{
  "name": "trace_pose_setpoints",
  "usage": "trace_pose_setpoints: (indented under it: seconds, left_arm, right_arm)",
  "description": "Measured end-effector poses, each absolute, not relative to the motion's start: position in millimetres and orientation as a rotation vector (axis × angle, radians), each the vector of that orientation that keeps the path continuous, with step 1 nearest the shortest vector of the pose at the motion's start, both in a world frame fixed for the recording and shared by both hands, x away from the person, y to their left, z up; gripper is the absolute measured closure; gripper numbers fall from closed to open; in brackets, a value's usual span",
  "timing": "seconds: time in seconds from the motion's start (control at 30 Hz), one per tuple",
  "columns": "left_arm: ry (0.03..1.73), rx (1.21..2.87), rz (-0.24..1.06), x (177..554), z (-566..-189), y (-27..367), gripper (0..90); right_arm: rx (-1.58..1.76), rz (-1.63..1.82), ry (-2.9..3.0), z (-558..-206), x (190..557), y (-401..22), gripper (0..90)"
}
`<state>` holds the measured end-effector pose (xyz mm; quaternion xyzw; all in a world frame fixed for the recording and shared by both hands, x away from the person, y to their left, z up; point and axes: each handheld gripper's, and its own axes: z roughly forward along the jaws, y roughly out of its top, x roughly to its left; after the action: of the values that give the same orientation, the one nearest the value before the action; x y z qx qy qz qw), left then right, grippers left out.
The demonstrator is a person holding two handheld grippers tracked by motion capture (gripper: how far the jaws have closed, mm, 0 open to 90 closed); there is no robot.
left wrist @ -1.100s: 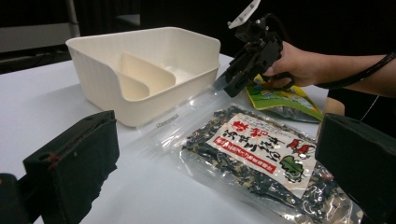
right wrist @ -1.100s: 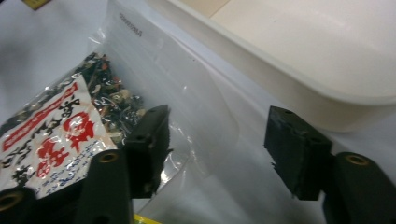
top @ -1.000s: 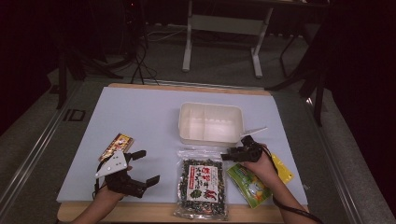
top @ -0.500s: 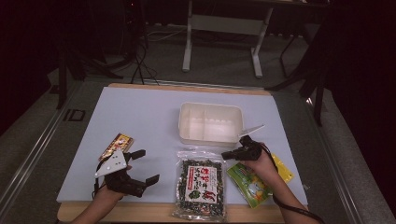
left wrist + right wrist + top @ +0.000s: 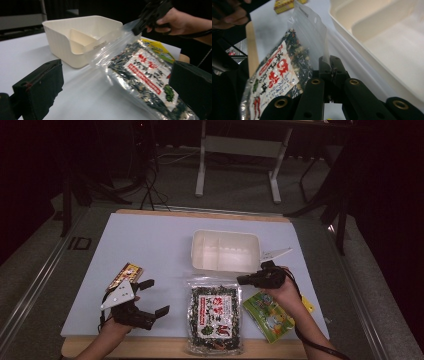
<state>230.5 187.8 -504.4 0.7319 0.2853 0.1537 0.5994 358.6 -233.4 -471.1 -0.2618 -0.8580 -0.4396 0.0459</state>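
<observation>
Shifted a little toward the bag's top right corner since the earlier frame: right claw (image 5: 248, 279), now pinched shut on the clear header strip of the seaweed bag (image 5: 214, 318). Lies flat at the near edge of the bench (image 5: 160, 240), just in front of the white tray (image 5: 225, 251), green packet (image 5: 269, 316) just beside it on the right. Left claw (image 5: 150, 297) spread open, holding nothing, near the yellow packet (image 5: 125, 274). Probably light, floppy and slick; best taken by the flat sealed strip, not the crushable filled belly.
</observation>
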Motion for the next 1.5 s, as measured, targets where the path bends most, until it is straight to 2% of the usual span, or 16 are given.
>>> trace_pose_setpoints:
  seconds: [0.63, 1.13, 1.5]
  left_arm:
    - [0.643, 1.722, 0.413, 235, -511, 194, 0.0]
    - [0.633, 1.723, 0.394, 237, -512, 196, 0.0]
    - [0.629, 1.706, 0.387, 237, -508, 197, 0.0]
  right_arm:
    - [-0.544, -1.476, -2.629, -418, 317, -222, 89.7]
    - [-0.255, -1.529, -2.607, -372, 277, -203, 89.7]
    - [-0.284, -1.704, -2.554, -327, 279, -209, 89.7]
